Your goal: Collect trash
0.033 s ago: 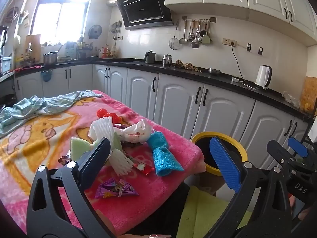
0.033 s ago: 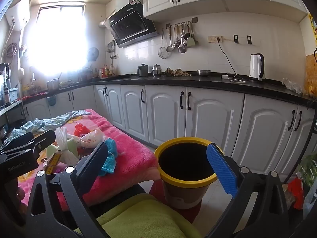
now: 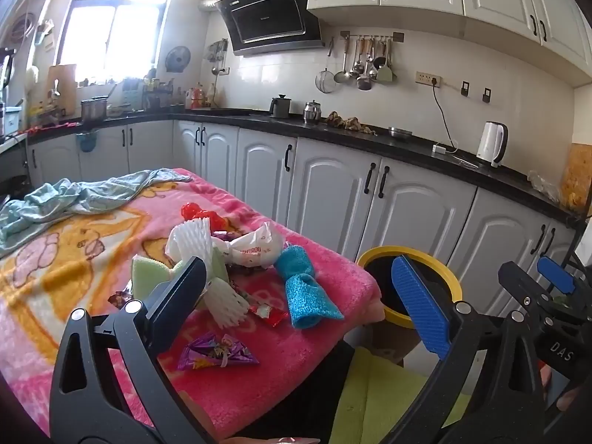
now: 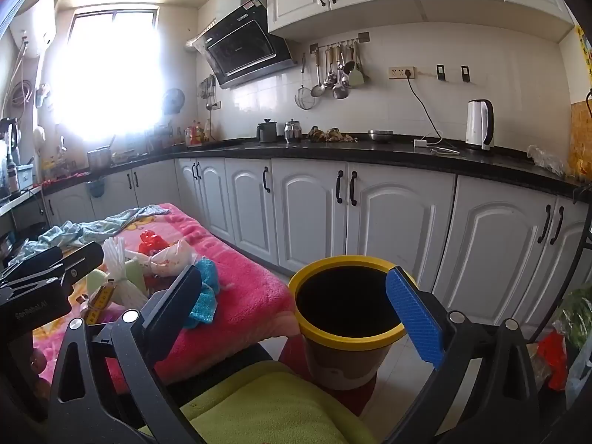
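Pink blanket [image 3: 259,362]: landmark — trash lies heaped on it.
Trash: white foam net [image 3: 192,240], blue cloth [image 3: 307,292], purple wrapper [image 3: 214,351].
Bin [image 4: 344,336]: just beside the blanket's end (yellow rim).
Left gripper [image 3: 299,292]: wide apart, nothing held.
Right gripper [image 4: 296,307]: wide apart, nothing held — before the bin.

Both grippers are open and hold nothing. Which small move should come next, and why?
Probably lower the left gripper onto the purple wrapper, the nearest trash on the pink blanket; it lies apart from the pile, and the yellow-rimmed bin stands close.
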The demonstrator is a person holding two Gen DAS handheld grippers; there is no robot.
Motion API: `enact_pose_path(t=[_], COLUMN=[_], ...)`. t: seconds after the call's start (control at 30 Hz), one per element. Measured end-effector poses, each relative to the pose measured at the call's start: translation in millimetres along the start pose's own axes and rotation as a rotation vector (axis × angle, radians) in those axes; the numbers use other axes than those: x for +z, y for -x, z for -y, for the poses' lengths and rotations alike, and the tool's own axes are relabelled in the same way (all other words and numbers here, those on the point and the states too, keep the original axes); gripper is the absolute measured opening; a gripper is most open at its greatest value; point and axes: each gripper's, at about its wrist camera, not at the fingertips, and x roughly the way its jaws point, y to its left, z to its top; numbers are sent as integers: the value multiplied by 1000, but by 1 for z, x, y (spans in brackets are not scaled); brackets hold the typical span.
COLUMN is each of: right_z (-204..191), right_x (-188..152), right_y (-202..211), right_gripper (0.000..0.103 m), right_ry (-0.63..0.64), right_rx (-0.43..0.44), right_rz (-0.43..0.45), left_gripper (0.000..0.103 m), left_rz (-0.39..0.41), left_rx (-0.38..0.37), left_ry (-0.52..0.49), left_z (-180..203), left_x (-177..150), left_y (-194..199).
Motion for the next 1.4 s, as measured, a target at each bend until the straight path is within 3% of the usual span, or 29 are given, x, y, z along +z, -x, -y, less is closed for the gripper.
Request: enact_pose_path(t=[1.4], right_z=[1], right_x=[0], right_y=[0], right_gripper=[97], right_ry=[-6], right_rx=[1], right_rz=[5], left_gripper=[92], left_rz=[18], left_rx=[6], left_ry=[7], left_z=[-3], left_x=[3], left_y=[5])
